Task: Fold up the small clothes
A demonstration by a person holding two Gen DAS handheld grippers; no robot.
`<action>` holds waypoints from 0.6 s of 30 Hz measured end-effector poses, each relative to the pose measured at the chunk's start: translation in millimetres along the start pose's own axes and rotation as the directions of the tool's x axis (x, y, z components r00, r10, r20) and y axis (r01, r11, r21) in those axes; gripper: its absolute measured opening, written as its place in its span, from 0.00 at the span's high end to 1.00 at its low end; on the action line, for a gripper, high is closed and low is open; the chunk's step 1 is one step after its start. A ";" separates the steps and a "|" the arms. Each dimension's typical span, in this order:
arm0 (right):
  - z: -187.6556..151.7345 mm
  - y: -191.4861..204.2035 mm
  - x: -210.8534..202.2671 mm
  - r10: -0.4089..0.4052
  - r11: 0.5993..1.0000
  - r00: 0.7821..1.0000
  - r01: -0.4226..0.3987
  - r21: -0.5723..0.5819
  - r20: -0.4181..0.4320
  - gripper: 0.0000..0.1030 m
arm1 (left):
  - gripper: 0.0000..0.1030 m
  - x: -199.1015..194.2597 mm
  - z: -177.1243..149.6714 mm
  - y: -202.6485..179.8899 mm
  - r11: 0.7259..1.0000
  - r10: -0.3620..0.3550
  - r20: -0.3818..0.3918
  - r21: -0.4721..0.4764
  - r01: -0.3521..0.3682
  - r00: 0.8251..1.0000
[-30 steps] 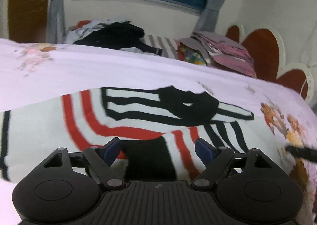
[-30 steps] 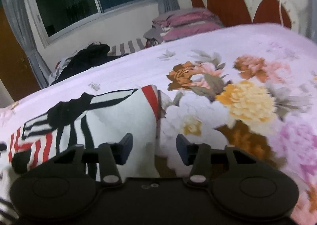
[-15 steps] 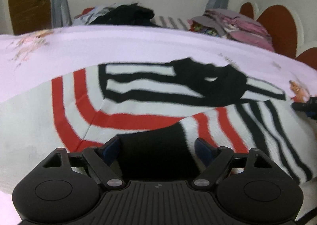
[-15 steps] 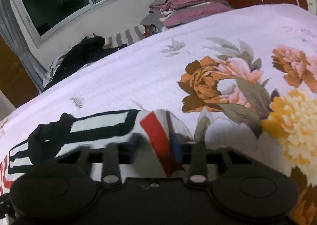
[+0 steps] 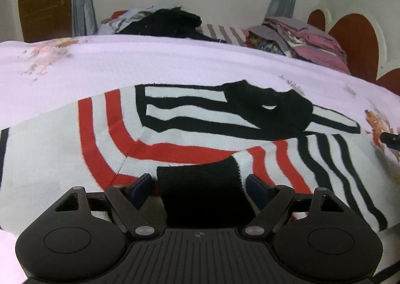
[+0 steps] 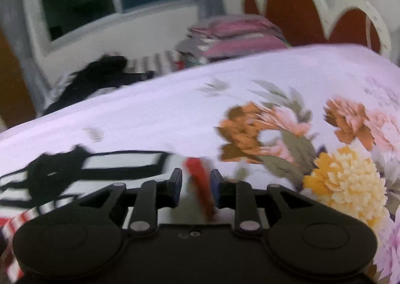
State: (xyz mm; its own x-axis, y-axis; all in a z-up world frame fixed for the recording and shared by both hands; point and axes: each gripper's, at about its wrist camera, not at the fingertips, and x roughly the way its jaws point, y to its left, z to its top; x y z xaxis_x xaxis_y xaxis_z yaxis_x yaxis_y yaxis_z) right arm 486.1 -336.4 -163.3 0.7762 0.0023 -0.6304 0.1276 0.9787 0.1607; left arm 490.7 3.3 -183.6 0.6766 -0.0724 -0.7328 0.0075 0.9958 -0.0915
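Observation:
A small white sweater (image 5: 190, 131) with red and black stripes and a black collar lies spread on the lilac floral bedsheet (image 5: 150, 59). My left gripper (image 5: 199, 185) is open, its fingers either side of the sweater's black cuff (image 5: 200, 179). My right gripper (image 6: 196, 181) has its jaws drawn close around the red-trimmed edge (image 6: 200, 179) of the sweater (image 6: 105, 166); the view is blurred. The right gripper's tip (image 5: 390, 138) shows at the left wrist view's right edge.
A pile of dark and mixed clothes (image 5: 162, 21) lies beyond the bed's far edge under the window. A stack of folded pink and grey clothes (image 5: 300, 39) sits by the red and white headboard (image 5: 357, 44). Large flower prints (image 6: 325, 159) cover the sheet at right.
My left gripper has moved in over the sweater until the black cuff sits between its fingers. My right gripper has moved onto the red-trimmed edge and its jaws have narrowed around it.

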 end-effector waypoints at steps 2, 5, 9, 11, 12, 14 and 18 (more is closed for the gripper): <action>-6.0 19.2 -6.8 0.048 0.998 0.999 -0.048 -0.046 -0.001 0.73 | 0.21 0.7 -3.6 1.1 1.000 0.007 -0.013 0.006 -0.007 1.000; -17.3 41.9 2.6 0.062 0.990 0.997 -0.068 -0.120 -0.054 0.72 | 0.21 8.2 -9.8 9.8 1.000 0.008 -0.039 -0.016 -0.009 0.999; -22.0 43.4 15.8 0.009 0.992 0.995 -0.022 -0.123 -0.103 0.74 | 0.21 -6.6 -7.3 14.2 0.999 0.013 -0.036 -0.030 -0.014 0.999; -17.1 44.5 5.0 0.025 0.995 0.995 -0.033 -0.095 -0.093 0.70 | 0.21 -20.4 -7.5 23.1 0.998 0.010 -0.024 -0.058 -0.012 1.000; -16.2 46.0 -1.8 0.047 0.995 0.995 -0.054 -0.081 -0.085 0.70 | 0.21 -26.2 -8.0 28.2 0.997 0.013 -0.022 -0.069 -0.014 1.000; -17.1 54.4 -15.7 0.087 0.992 0.993 -0.093 -0.082 -0.078 0.69 | 0.21 -38.4 -10.5 42.0 0.995 0.031 -0.019 -0.097 -0.033 0.999; -25.7 82.0 -34.1 0.175 0.978 0.981 -0.183 -0.099 -0.083 0.63 | 0.21 -63.6 -20.0 79.6 0.982 0.088 -0.026 -0.163 -0.091 0.996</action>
State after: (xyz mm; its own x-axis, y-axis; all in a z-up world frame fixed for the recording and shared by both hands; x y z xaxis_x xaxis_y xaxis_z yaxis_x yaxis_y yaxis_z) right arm 454.2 -250.9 -148.2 0.7325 0.1904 -0.6535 -0.0778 0.9772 0.1976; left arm 433.5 86.1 -157.8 0.6552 0.0141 -0.7553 -0.1746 0.9756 -0.1332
